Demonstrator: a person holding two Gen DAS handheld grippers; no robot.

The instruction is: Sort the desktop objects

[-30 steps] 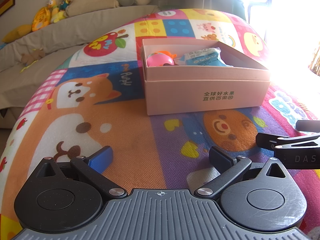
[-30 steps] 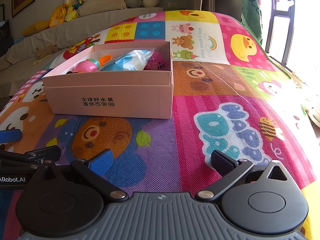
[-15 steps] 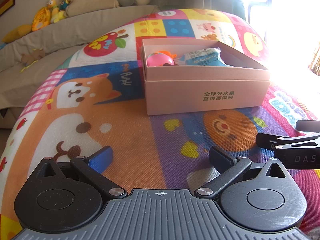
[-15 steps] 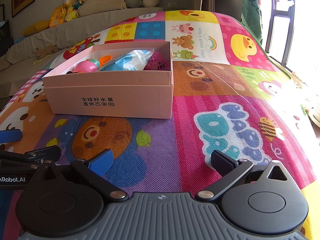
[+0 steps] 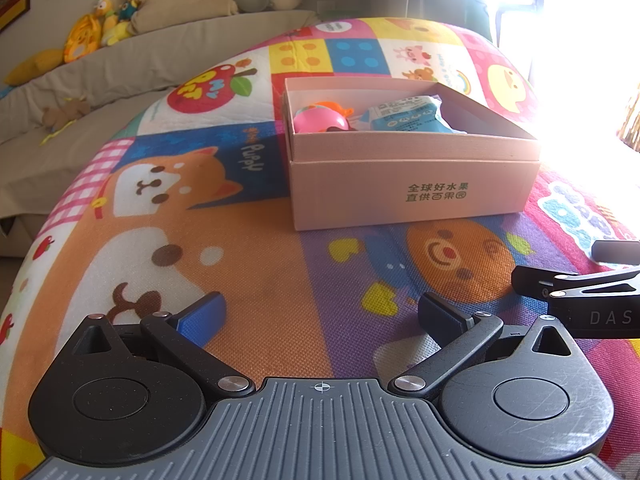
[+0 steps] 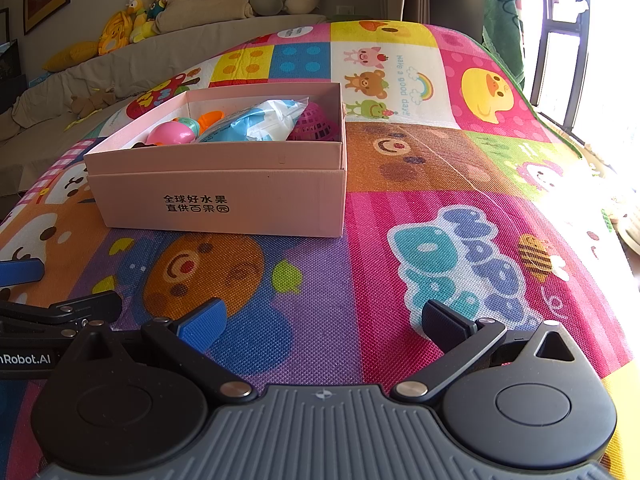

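Nothing has moved since the earlier frames. The left gripper [image 5: 320, 314] and right gripper [image 6: 322, 322] both rest low over the near mat [image 6: 460, 184], jaws apart and empty. The pink box [image 6: 224, 200] sits farther off holding a pink toy [image 6: 170, 134], a blue packet [image 6: 256, 122] and a mesh ball [image 6: 316, 126]. No loose items show on the mat, so sorting looks finished; the next move likely needs only a check.

the pink box [image 6: 256, 208] carries dark print on its front wall, "全球好水果" over "直供百果园". the play mat [image 5: 248, 280] reads "puppy" beside its dog picture and "have a good day" by the rainbow. the right gripper [image 5: 592, 304] body shows "das", and the left gripper [image 6: 24, 356] body "nrobot.ai", both cut off.
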